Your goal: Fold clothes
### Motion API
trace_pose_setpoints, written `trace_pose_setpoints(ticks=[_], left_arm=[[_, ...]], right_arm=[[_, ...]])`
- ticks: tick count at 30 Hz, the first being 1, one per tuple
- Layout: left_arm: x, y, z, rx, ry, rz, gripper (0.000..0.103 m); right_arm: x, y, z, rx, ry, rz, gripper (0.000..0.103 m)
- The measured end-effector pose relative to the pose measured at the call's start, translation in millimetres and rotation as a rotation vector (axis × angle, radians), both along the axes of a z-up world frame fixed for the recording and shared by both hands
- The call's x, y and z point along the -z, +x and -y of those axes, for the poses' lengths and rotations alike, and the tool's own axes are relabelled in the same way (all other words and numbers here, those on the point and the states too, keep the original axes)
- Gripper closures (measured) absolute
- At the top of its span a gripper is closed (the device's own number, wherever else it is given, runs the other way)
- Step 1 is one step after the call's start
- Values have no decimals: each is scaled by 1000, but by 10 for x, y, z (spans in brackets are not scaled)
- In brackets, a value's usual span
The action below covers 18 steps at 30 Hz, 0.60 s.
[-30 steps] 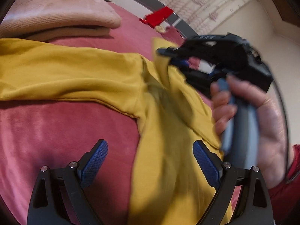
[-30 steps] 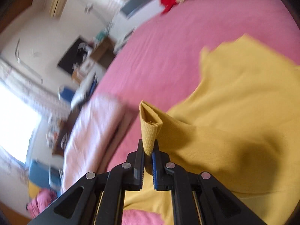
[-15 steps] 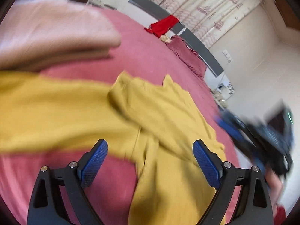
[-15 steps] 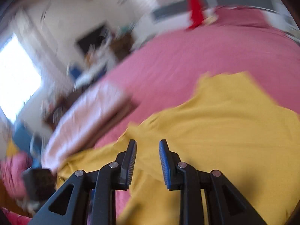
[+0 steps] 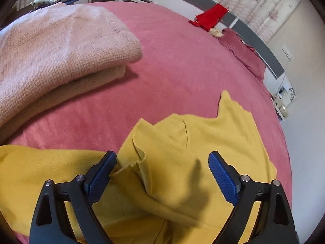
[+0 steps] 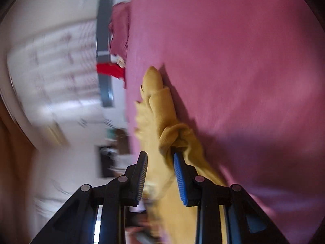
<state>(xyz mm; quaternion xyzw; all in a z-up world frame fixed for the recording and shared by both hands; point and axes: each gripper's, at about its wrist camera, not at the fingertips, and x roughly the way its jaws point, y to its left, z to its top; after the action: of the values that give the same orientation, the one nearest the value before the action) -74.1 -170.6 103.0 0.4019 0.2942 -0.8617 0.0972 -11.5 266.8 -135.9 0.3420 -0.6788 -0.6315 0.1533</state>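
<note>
A garment (image 5: 203,142) is spread on a bed cover (image 5: 172,61), with one sleeve folded across its body and the other laid out to the left. Behind it and to the left, a folded stack of knitwear (image 5: 50,50) is set on the same cover. At the far edge of the bed, a small cloth (image 5: 211,17) is draped over the headboard (image 5: 254,38), with a pillow (image 5: 243,57) just before it. The folded sleeve is bracketed by the left gripper (image 5: 162,172). In the right wrist view, a bunched edge of the garment lies between the fingers of the right gripper (image 6: 160,174).
</note>
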Motion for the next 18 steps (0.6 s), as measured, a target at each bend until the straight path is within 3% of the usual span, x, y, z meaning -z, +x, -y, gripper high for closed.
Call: trace_pose_setpoints(ticks=[1,3,7,12,16,18], left_arm=[[-1,-9,-5,16,-8,-3,39],[7,-79,-41,59,-59,14,62],[111,-94,-15,70,-87,42,76],[156,-62,-38,92,-134,19,77],[119,23,27,62,-106,5,77],[12,153,84,-6,-96,-10,76]], right_arm=[[74,-45,50,-3,-42,11,75],[171,-121,100,29,-98,9,75],[282,-181,95,215,-195,-45,75],[138,93,48,372,-37,-85,75],[337,338,-21,431,-94,30,82],[250,321,-59,362,-67,46,77]])
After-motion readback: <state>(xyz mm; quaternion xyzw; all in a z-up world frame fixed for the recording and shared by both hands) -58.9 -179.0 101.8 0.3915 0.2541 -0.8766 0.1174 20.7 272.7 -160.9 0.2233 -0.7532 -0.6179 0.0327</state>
